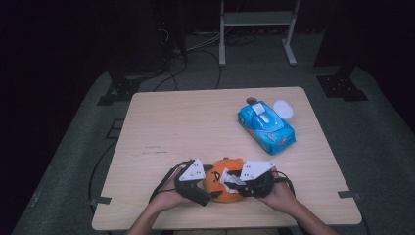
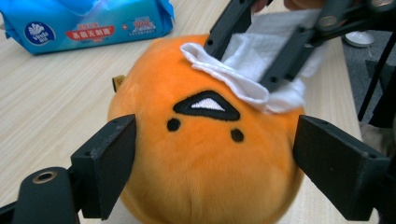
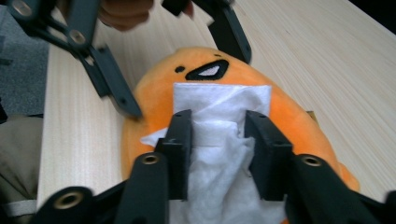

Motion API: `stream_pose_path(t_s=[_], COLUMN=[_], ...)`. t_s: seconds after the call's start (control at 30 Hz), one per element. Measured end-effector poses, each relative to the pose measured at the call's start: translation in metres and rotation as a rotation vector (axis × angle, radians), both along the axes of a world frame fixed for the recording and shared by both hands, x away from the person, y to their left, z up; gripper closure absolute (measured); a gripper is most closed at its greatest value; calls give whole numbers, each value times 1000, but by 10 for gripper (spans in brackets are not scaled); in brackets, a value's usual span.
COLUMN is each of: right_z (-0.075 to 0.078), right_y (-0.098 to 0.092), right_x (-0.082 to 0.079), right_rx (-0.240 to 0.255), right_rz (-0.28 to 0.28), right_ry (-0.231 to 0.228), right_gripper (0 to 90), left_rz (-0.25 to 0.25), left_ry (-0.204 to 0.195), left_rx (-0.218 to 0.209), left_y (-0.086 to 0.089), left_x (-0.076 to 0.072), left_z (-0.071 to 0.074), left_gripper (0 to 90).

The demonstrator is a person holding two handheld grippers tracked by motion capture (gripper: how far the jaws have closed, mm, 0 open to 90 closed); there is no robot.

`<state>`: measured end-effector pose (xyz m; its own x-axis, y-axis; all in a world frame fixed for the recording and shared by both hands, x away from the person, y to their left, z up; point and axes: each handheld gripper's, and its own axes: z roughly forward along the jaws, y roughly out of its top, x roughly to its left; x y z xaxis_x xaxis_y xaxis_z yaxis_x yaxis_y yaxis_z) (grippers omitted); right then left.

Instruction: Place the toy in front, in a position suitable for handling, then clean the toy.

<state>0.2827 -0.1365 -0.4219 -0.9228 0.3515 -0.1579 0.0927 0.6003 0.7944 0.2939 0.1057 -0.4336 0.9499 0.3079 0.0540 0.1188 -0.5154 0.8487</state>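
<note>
- A round orange plush toy with a stitched black face (image 1: 222, 188) sits on the pale wooden desk (image 1: 195, 127) at its near edge, between the person's two hands.
- The left tool (image 2: 212, 172) comes in from the toy's left, the left hand (image 1: 169, 196) curled round its body; its two black jaws are spread wide, one on either side of the toy's face, touching or almost touching the plush.
- The right tool (image 3: 218, 140) reaches in from the toy's right, held in the right hand (image 1: 281, 193), angled down onto the toy's top.
- Its jaws are drawn in on a crumpled white wipe (image 3: 219, 121), pinching a fold of it and holding it against the orange plush just behind the face.
- A blue pack of wet wipes (image 1: 266, 126) lies far right on the desk, well apart from the toy, with a small white round lid-like object (image 1: 283, 108) just beyond it.
</note>
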Motion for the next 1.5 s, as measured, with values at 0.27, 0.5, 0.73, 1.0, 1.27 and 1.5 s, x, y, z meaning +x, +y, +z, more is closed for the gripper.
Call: stream_pose_path(t_s=[0.27, 0.5, 0.73, 1.0, 1.27, 1.5], right_z=[4, 7, 4, 9, 11, 7], right_y=[-8, -26, -45, -44, -28, -48], right_x=[3, 4, 5, 3, 7, 6], right_rx=[-10, 16, 30, 92, 95, 97], right_rz=[-40, -60, -105, -109, -83, -134], right_ry=[69, 118, 135, 152, 132, 141], right_gripper=[764, 794, 802, 802, 801, 801], left_rz=[29, 16, 37, 63, 83, 88], left_ry=[-7, 5, 43, 58, 133, 116], left_rx=[18, -5, -63, -71, -116, -107], left_y=[-3, -6, 1, 7, 16, 14], left_x=[0, 5, 11, 14, 27, 27], left_z=[-5, -9, -14, -16, -20, -19], left_gripper=[231, 272, 272, 261, 269, 278])
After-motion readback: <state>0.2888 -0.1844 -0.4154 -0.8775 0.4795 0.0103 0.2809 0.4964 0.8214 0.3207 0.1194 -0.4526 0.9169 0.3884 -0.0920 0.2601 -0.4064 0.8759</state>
